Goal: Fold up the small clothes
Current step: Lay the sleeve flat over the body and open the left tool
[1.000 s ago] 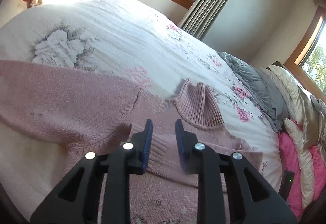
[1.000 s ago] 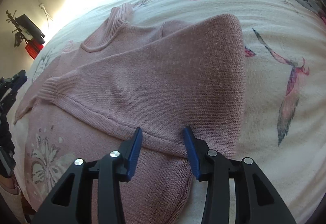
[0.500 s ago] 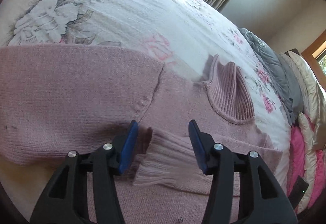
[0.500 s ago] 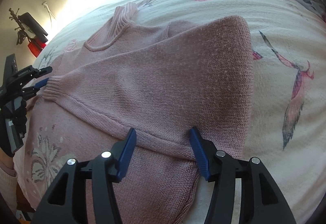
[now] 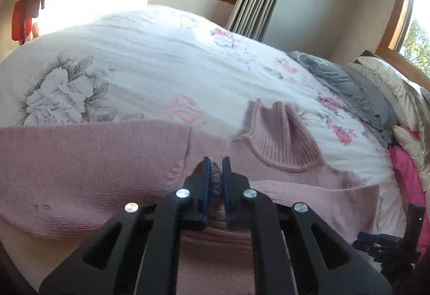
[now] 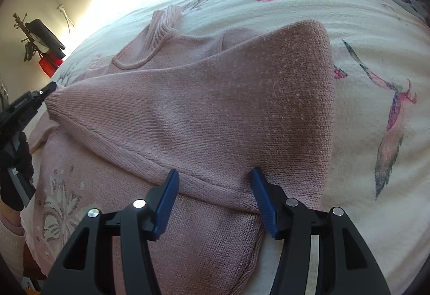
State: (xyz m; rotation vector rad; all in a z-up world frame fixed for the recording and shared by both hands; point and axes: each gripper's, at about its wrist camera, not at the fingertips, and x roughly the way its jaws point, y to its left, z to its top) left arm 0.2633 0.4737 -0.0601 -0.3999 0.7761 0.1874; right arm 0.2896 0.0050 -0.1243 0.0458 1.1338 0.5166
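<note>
Two grippers: left gripper (image 5: 215, 174) jaws pinch pink sweater (image 6: 215, 107) cuff; right gripper (image 6: 215, 198) jaws spread, empty; no legible writing.

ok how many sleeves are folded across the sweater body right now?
1. The sleeve lies across the pink sweater, its cuff pinched by the left gripper. The other sleeve is spread out flat on the bedspread.

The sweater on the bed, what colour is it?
The sweater is dusty pink knit; right wrist view shows it best.
</note>
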